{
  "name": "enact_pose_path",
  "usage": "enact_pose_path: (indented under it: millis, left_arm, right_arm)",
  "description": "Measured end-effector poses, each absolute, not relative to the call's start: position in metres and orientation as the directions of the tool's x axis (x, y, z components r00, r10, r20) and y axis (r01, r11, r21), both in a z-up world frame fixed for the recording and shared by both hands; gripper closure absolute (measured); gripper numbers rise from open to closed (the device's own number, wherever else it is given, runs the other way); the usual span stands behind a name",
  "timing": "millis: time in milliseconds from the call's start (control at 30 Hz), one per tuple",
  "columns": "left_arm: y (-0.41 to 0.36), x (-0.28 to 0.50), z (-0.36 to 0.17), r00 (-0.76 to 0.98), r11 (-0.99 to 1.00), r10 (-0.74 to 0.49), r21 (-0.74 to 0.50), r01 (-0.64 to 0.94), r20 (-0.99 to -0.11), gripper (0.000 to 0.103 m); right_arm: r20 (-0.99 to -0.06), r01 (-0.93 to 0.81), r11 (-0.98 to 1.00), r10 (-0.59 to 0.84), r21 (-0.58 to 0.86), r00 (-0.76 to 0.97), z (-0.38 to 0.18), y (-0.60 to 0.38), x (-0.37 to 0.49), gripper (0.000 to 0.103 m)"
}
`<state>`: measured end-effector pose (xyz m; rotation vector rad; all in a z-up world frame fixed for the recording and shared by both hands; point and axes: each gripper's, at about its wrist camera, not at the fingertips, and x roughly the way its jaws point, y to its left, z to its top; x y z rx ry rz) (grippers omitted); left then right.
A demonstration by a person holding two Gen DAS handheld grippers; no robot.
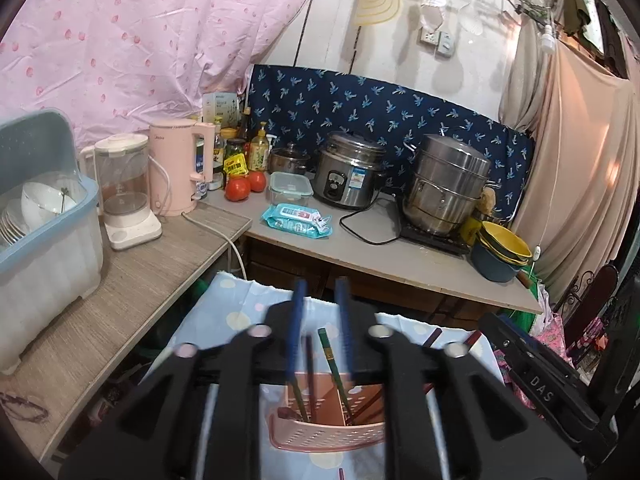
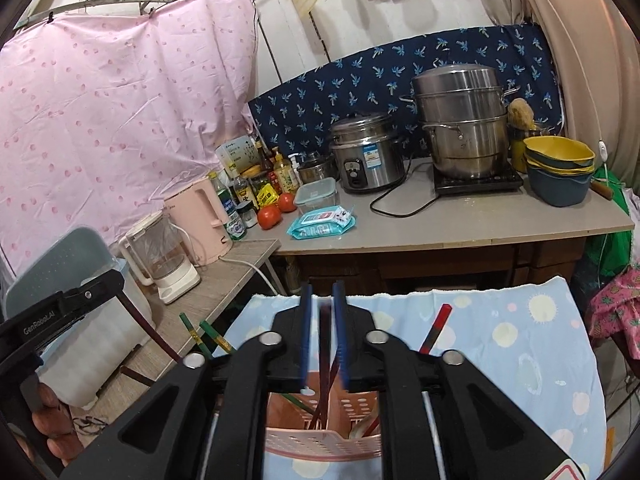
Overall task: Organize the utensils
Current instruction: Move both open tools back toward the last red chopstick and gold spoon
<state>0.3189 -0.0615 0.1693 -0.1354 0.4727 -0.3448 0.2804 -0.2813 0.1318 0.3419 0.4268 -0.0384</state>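
Note:
A pink perforated utensil holder point(image 1: 328, 432) stands on a light blue dotted cloth point(image 1: 224, 320), directly under both grippers; it also shows in the right wrist view point(image 2: 320, 440). Several chopsticks stand in it, a green one point(image 1: 332, 360) and dark red ones point(image 1: 308, 368). My left gripper point(image 1: 320, 292) hovers above the holder, jaws a little apart, empty. My right gripper point(image 2: 323, 296) hovers above the holder with a dark red chopstick point(image 2: 325, 344) between its narrow-set fingers, lower end in the holder. A red chopstick point(image 2: 436, 328) leans to the right.
A wooden shelf point(image 1: 132, 280) on the left carries a blue dish rack point(image 1: 44, 216), a blender point(image 1: 124, 192) and a pink kettle point(image 1: 180, 164). The counter point(image 1: 380, 256) behind holds tomatoes, wipes, a rice cooker point(image 1: 348, 172), a steamer pot point(image 1: 448, 184) and stacked bowls point(image 1: 500, 252).

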Motion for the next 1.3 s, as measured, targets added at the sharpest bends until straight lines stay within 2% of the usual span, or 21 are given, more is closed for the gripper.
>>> enact_pose_path:
  millis: [33,67,133,500,900,1100,1300]
  left_arm:
    - [-0.061,0.316,0.17,0.839,0.936,-0.35,-0.202,0.289,-0.417,0.074]
    - [-0.061,0.311,0.171,0.843,0.936,-0.348,-0.199,0.29,-0.41,0.072]
    - [-0.06,0.305,0.172,0.844,0.937,-0.346,-0.197,0.288,-0.41,0.069]
    - [-0.052,0.254,0.146,0.824,0.951,-0.309,-0.146,0.273,-0.475,0.068]
    - [-0.029,0.201,0.046,0.722,0.976,-0.206,-0.089,0.196,-0.66,0.068]
    - [-0.018,0.176,-0.005,0.649,0.982,-0.176,-0.082,0.172,-0.74,0.068]
    - [-0.016,0.153,-0.044,0.584,0.984,-0.149,-0.059,0.17,-0.798,0.068]
  right_arm:
    - [-0.405,0.107,0.942,0.033,0.319,0.914,0.133,-0.281,0.276,0.065]
    - [-0.401,0.105,0.942,0.033,0.317,0.915,0.135,-0.281,0.274,0.064]
    - [-0.403,0.102,0.948,0.031,0.303,0.915,0.136,-0.278,0.267,0.064]
    - [-0.461,0.084,0.967,0.038,0.241,0.887,0.114,-0.258,0.202,0.063]
    - [-0.61,0.078,0.984,0.036,0.16,0.791,0.034,-0.217,0.117,0.063]
    - [-0.714,0.078,0.985,0.054,0.151,0.698,-0.022,-0.199,0.085,0.063]
    - [-0.771,0.045,0.989,0.08,0.14,0.632,-0.06,-0.178,0.069,0.064]
